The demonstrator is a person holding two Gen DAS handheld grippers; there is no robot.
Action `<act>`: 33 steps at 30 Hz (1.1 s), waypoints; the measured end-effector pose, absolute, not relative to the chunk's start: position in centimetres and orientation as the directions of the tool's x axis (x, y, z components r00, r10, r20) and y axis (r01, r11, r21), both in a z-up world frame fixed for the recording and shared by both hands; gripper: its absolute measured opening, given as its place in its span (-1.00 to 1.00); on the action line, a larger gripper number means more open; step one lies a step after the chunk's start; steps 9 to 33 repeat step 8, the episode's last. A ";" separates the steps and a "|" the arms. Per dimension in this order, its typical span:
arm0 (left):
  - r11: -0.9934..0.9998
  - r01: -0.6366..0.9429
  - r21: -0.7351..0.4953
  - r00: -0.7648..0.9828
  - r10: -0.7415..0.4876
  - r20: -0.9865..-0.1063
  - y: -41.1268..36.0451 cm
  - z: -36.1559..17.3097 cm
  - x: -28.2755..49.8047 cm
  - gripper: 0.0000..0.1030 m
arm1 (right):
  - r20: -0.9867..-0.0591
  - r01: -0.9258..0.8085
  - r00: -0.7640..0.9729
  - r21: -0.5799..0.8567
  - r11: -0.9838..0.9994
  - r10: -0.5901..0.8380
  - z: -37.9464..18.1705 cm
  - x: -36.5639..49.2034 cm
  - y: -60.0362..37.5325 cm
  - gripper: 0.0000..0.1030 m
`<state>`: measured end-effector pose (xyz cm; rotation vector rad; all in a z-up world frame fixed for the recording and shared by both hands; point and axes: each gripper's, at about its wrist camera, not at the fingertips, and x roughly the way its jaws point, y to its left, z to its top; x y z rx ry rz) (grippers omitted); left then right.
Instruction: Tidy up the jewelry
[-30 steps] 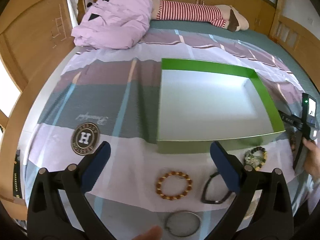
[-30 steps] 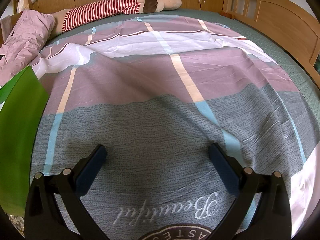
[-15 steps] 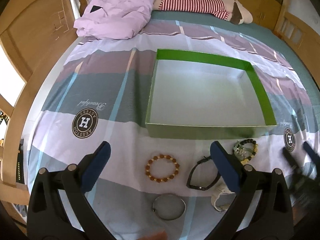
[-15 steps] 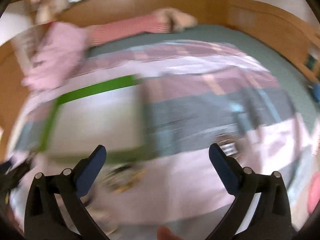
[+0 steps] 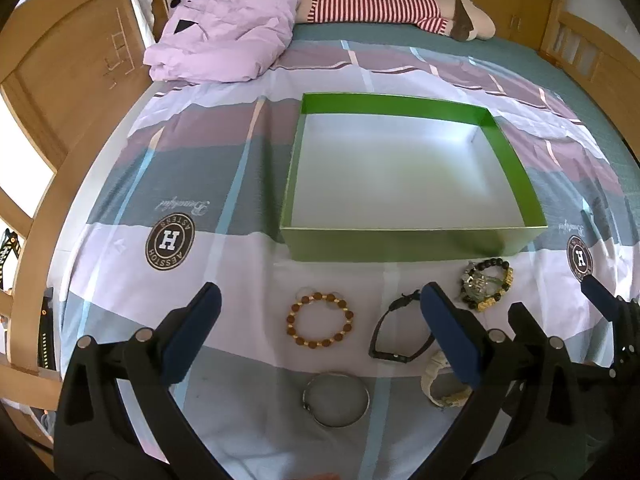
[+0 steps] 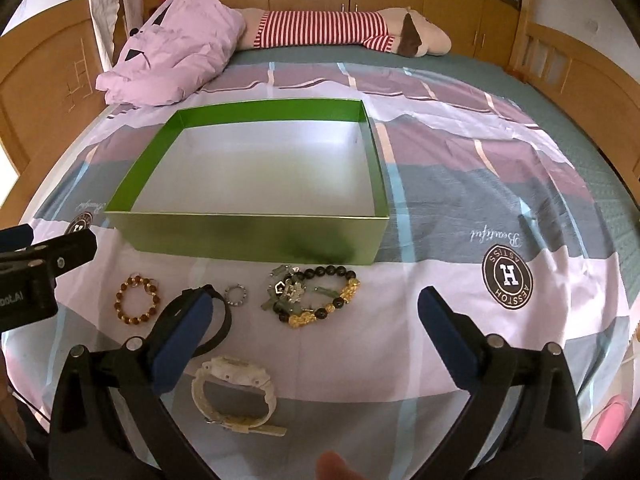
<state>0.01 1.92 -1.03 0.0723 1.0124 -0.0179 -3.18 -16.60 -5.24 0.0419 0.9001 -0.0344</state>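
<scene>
- My left gripper point(image 5: 320, 320) hangs above the bed point(image 5: 120, 272), its fingers point(image 5: 192, 328) spread wide with nothing between them.
- My right gripper point(image 6: 312, 332) hovers low over the near edge of the bed, fingers point(image 6: 448, 336) also wide apart and holding nothing.
- The green box point(image 6: 256, 236) sits open on the bedspread, white inside, with no jewelry in it.
- The jewelry lies on the bedspread just in front of the box's near wall.
- The brown bead bracelet point(image 5: 320, 322) lies between my left fingers in the left view, apart from the box.
- The black band point(image 5: 394, 332) rests to its right, partly hidden by my left gripper's right finger.
- The silver bangle point(image 5: 336, 400) lies nearest to me.
- The white watch point(image 6: 234, 396) lies on its side near my right gripper's left finger.
- A black-and-gold bead bracelet point(image 6: 320, 298) is tangled with green pieces, close to the box wall.
- A small silver ring point(image 6: 236, 294) sits just left of that tangle.
</scene>
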 end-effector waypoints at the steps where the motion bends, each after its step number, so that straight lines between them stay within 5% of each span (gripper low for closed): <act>1: 0.997 0.051 0.050 0.528 0.015 -0.849 1.9 -1.1 0.0 0.96 | -0.783 0.046 0.622 0.023 0.999 -0.010 -5.2 -3.2 -16.6 0.97; 33: 0.997 0.057 0.057 0.516 0.019 -0.856 1.6 -1.3 0.1 0.96 | -0.780 0.037 0.626 0.015 0.999 -0.011 -5.1 -3.4 -16.2 0.97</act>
